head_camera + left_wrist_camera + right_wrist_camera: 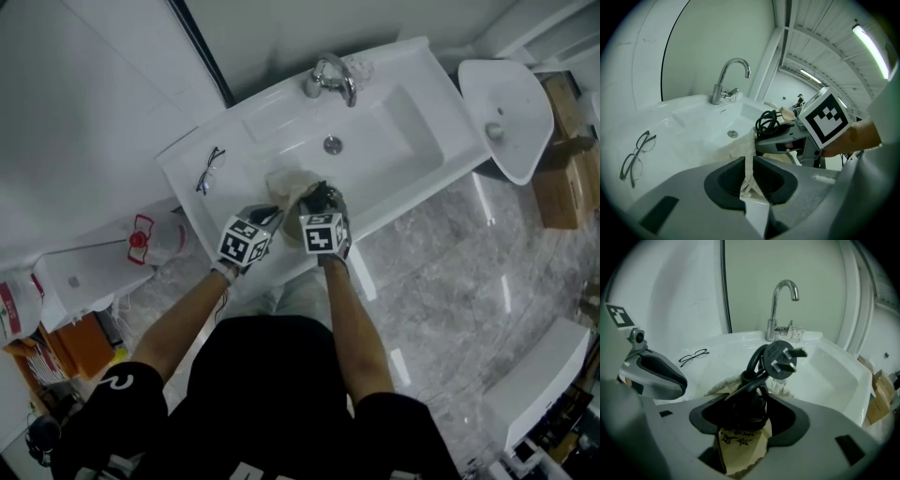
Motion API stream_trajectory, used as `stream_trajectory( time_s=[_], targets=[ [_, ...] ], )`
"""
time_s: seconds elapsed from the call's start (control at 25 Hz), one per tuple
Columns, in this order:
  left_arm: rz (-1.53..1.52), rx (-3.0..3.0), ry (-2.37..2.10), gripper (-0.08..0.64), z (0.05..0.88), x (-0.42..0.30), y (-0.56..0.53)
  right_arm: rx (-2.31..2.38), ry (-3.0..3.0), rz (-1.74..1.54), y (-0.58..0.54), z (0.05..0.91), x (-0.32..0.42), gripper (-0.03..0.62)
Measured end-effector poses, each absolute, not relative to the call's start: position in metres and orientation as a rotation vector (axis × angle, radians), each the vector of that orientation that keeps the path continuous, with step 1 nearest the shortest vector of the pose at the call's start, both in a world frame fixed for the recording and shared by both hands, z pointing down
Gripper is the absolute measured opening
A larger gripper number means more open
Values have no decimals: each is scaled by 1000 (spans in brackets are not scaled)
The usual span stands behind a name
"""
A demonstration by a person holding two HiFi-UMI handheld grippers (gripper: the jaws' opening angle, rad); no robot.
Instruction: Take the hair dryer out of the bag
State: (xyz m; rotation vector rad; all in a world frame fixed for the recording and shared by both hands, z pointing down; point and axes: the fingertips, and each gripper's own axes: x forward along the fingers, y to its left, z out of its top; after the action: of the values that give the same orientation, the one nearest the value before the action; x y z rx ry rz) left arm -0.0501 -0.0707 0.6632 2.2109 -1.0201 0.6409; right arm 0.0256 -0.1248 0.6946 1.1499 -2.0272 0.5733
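A cream cloth bag [289,186] lies on the front rim of the white sink [394,141]. The left gripper [750,176] is shut on a strip of the bag's cloth [749,159] at its mouth. Out of the bag rises the hair dryer's coiled black cord [750,399], its plug [783,359] pointing up. The right gripper [743,416] stands wide open over the bag with the cord coil between its jaws; a brown printed piece [738,446] shows below the coil. The dryer's body is hidden. In the head view both grippers [272,217] [323,202] sit side by side at the bag.
Glasses [209,169] lie on the sink's left ledge, and the chrome tap [333,77] stands at the back. A white fixture [506,112] and cardboard boxes [562,178] stand to the right. A red-and-white bag [150,239] is at the left.
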Motion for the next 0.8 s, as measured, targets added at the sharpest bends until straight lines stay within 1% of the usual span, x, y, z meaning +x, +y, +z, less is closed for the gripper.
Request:
stream_trajectory(
  time_s=[0.08,0.44,0.8],
  targets=[
    [643,2206,-1018,49,665,-51,-71,1177,-2028,545,-130,697,26,227],
    [666,2190,-1006,49,674,-56,-67,1159,-2037,573,-139,697,24,201],
    [642,2224,-993,49,663,-52,-69,1182,-2095,520,-131,638,24,193]
  ],
)
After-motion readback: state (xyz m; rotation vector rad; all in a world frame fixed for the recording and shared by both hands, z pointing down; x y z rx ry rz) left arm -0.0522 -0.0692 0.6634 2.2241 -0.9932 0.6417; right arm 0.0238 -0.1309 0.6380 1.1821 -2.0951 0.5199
